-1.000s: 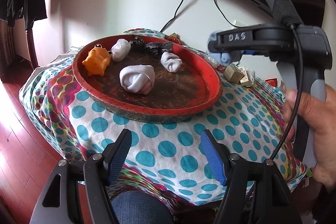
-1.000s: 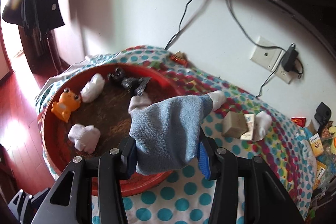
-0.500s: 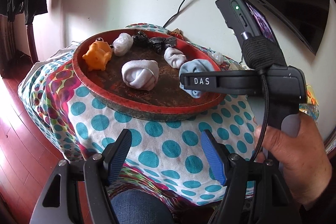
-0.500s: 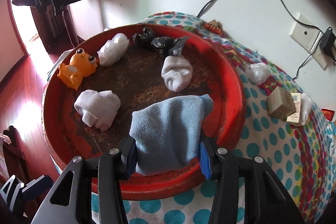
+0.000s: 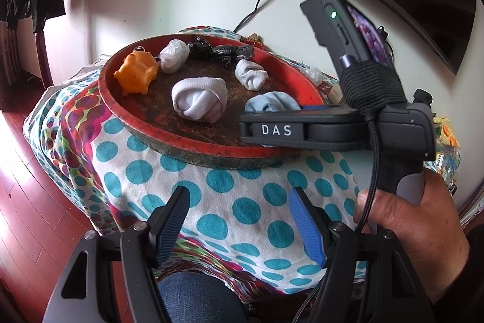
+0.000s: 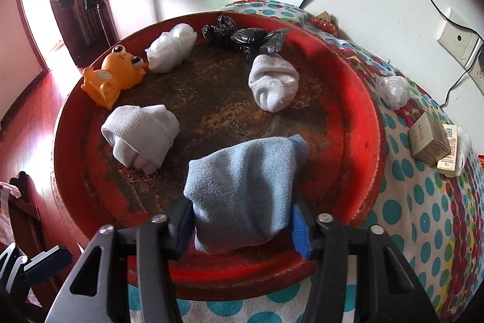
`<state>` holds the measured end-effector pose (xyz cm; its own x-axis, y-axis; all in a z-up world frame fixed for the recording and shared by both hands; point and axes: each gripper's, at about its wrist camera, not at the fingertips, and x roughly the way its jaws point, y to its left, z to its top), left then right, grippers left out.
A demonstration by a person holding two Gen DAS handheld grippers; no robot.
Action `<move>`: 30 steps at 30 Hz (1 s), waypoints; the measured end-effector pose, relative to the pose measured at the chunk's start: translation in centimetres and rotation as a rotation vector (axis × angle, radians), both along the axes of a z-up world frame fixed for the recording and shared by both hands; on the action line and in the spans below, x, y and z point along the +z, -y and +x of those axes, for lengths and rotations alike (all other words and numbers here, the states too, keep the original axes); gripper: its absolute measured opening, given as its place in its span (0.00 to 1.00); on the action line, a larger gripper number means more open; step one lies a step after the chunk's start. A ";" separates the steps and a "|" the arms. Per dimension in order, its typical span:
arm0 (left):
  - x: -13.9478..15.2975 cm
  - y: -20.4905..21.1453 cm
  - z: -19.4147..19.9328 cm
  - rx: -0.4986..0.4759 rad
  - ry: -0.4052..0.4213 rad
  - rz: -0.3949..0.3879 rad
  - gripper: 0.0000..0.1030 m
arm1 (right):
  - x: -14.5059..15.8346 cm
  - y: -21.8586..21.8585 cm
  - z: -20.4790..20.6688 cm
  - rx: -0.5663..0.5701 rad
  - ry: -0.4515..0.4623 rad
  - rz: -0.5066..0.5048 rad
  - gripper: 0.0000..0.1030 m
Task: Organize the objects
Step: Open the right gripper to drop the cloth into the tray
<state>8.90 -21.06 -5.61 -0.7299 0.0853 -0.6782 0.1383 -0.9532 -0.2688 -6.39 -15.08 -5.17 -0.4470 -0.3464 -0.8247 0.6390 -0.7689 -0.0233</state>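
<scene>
On the red tray (image 6: pixel 357 99), a blue sock (image 6: pixel 245 189) between the just-parted right tongs (image 6: pixel 242 224), left tongs (image 5: pixel 239 220) open, empty

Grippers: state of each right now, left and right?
Left gripper: open, nothing between its jaws, over the dotted cloth.
Right gripper: jaws have just been opening; the blue sock sits between them on the red tray, grip released.

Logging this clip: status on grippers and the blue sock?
Left gripper open, empty. Right gripper jaws just opening, blue sock between them, inside red tray. Nothing in the way.
</scene>
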 end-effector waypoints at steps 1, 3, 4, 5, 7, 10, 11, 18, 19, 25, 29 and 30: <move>0.1 -0.1 0.1 -0.002 -0.004 0.001 0.68 | 0.4 0.0 0.2 -0.003 -0.024 0.000 0.88; 0.3 -0.2 0.2 -0.008 -0.018 0.006 0.68 | 2.1 -1.0 0.8 -0.014 -0.096 -0.052 0.93; 0.5 -0.3 0.3 -0.013 -0.030 0.007 0.68 | 2.8 -1.5 0.8 -0.021 -0.109 -0.074 0.93; 0.7 -0.5 0.4 -0.020 -0.041 0.006 0.68 | 3.6 -2.4 0.7 -0.040 -0.129 -0.091 0.94; 1.0 -1.0 0.5 -0.044 -0.061 -0.007 0.68 | 5.1 -4.9 0.1 -0.103 -0.193 -0.099 1.00; 1.6 -1.7 0.7 -0.077 -0.101 -0.027 0.68 | 5.6 -10.0 -2.1 -0.230 -0.235 -0.087 1.00; 1.9 -2.0 0.8 -0.089 -0.116 -0.035 0.68 | 5.3 -12.4 -3.0 -0.333 -0.247 -0.066 1.00; 2.0 -4.0 0.7 -0.135 -0.155 -0.059 0.68 | 1.3 -28.1 -6.4 -0.700 -0.188 -0.053 1.00; 1.8 -4.6 0.4 -0.147 -0.147 -0.067 0.68 | 0.8 -30.1 -6.5 -0.740 -0.179 -0.069 1.00; 2.7 -8.8 -2.9 -0.237 -0.134 -0.132 0.68 | -0.6 -36.5 -6.7 -0.876 -0.108 -0.265 1.00; 4.9 -12.2 -6.6 -0.264 -0.170 -0.171 0.68 | -0.9 -38.1 -6.0 -0.893 -0.094 -0.372 1.00; 5.4 -13.1 -7.9 -0.271 -0.174 -0.171 0.68 | -1.0 -38.4 -5.9 -0.885 -0.088 -0.406 1.00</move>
<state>1.04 -7.97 -0.25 -0.8023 0.1876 -0.5667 -0.1590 -0.9822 -0.1000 -12.34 23.28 -6.17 -0.7368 -0.1065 -0.6677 -0.1639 -0.9299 0.3292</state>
